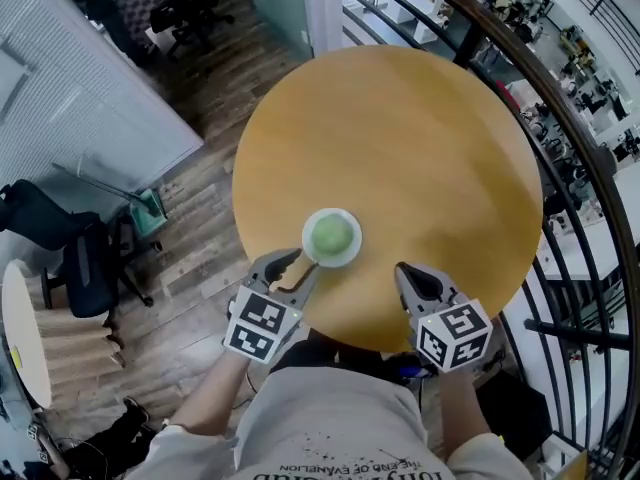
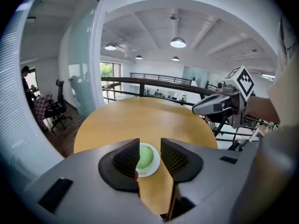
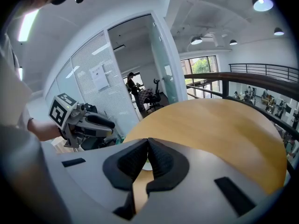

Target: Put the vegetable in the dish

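Observation:
A green round vegetable (image 1: 332, 234) lies in a small white dish (image 1: 312, 253) on the near part of a round wooden table (image 1: 400, 138). My left gripper (image 1: 303, 266) hovers just left of and below the dish, its jaws parted by a narrow gap with nothing between them. In the left gripper view the vegetable (image 2: 145, 157) and dish (image 2: 154, 168) show through the gap of the left gripper (image 2: 150, 146). My right gripper (image 1: 405, 271) is to the dish's right at the table's near edge, shut and empty. In the right gripper view the right gripper (image 3: 147, 142) has its jaw tips touching.
A dark curved railing (image 1: 575, 158) runs past the table's right side. On the wooden floor to the left stand an office chair (image 1: 75, 258) and a small round side table (image 1: 22, 333). A glass wall and blinds (image 1: 70, 98) are at the far left.

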A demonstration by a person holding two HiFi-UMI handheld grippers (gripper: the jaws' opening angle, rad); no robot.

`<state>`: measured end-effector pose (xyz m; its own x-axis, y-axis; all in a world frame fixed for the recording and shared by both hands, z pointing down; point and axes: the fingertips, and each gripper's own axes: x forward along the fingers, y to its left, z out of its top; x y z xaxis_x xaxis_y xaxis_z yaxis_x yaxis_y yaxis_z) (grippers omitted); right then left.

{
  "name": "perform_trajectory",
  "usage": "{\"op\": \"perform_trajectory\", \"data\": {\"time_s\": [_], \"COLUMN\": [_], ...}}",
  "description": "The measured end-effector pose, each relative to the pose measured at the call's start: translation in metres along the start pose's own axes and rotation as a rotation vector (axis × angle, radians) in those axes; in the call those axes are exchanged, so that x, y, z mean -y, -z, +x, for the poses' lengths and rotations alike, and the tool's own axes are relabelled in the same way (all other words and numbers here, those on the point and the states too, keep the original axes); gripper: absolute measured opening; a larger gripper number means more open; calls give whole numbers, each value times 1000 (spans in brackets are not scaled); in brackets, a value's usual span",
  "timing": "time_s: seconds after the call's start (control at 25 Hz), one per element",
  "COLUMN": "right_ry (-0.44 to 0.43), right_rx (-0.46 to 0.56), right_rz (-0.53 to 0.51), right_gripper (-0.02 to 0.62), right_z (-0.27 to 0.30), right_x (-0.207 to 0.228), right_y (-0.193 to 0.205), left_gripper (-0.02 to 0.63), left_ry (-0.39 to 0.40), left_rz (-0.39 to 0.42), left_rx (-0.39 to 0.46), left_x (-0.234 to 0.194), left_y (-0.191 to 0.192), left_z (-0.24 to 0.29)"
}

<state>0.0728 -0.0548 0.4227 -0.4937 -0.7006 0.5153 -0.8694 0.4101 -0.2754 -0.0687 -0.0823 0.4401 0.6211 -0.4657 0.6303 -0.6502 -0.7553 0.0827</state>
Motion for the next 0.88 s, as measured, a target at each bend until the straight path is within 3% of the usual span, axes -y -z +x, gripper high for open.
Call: {"op": "perform_trajectory", "data": {"time_s": [0.24, 0.44, 0.88], "right_ry": [5, 4, -17], "right_rx": [43, 70, 84], "right_rz": [-18, -43, -58], "right_gripper": [25, 25, 25], "right_z": [-15, -16, -20], "right_x": [-13, -23, -38], "right_y": [-18, -33, -41], "left_gripper": [83, 41, 23], "left_ry": [-49, -74, -116], "left_rz": [-86, -86, -126], "left_rx": [76, 95, 105], "left_x": [12, 22, 17], "left_y": [-7, -7, -7], "left_z": [-28, -40, -50]}}
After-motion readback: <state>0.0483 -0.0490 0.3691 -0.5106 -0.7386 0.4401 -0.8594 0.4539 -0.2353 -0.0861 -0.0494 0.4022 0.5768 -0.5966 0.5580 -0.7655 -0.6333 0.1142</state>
